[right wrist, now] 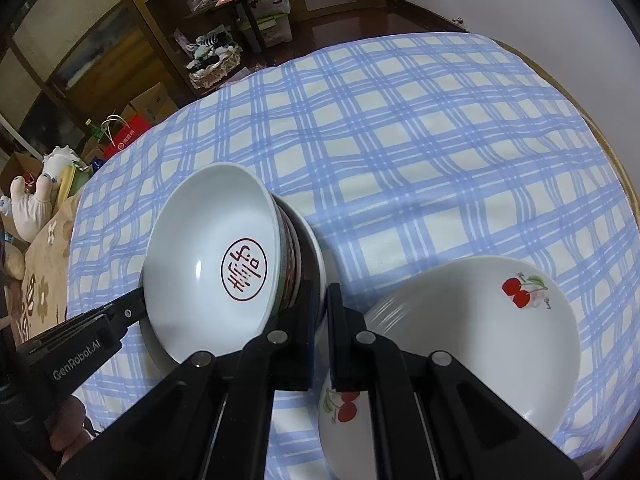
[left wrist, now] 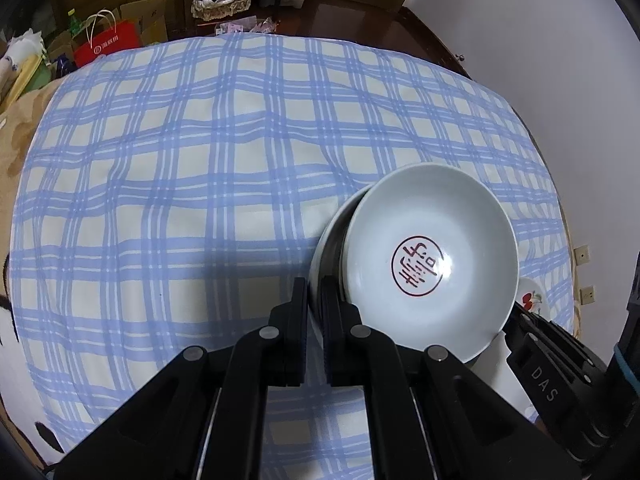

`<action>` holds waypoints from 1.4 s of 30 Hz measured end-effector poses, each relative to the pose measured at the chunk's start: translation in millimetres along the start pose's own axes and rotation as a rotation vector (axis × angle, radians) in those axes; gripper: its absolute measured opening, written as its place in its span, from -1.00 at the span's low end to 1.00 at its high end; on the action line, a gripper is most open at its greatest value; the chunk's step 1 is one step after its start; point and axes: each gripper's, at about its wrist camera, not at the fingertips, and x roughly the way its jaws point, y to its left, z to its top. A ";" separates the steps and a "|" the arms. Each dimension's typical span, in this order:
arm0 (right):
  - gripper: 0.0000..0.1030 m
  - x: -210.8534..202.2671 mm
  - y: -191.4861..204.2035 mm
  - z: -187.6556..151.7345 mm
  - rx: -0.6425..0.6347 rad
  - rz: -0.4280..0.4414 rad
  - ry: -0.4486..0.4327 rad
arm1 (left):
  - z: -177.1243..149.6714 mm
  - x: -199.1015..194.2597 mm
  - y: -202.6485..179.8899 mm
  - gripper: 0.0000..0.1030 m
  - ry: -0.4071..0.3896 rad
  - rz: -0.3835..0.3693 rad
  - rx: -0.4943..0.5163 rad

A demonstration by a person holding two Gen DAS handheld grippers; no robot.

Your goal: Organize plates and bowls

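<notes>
A white bowl with a red seal mark [left wrist: 430, 258] sits tilted in a stack of bowls on the checked tablecloth [left wrist: 200, 184]. It also shows in the right wrist view [right wrist: 212, 264]. My left gripper [left wrist: 315, 308] is shut on the rim of the lower bowl of the stack [left wrist: 326, 248]. My right gripper [right wrist: 320, 312] is shut on the stack's opposite rim [right wrist: 316, 260]. A stack of white cherry plates [right wrist: 476, 344] lies just right of the bowls, under the right gripper.
The blue checked tablecloth [right wrist: 420, 152] covers a round table. A white wall [left wrist: 540, 40] stands at the right. Shelves, boxes, a red bag [left wrist: 106, 46] and a basket [right wrist: 214, 66] are beyond the far edge. Soft toys [right wrist: 36, 200] sit at the left.
</notes>
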 end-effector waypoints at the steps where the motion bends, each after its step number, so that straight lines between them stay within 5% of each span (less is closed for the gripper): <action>1: -0.88 -0.7 0.2 0.0 0.002 0.001 0.000 | -0.3 -1.3 0.4 -0.90 -0.003 -0.002 -0.001; 26: -0.87 -51.6 -16.4 2.6 0.002 0.000 -0.058 | -11.7 -42.9 -27.9 -0.89 -0.075 -0.050 0.027; 42: -0.87 -93.9 -67.9 -25.9 0.037 -0.046 -0.113 | -55.1 -54.4 -83.0 -0.90 -0.066 -0.073 0.081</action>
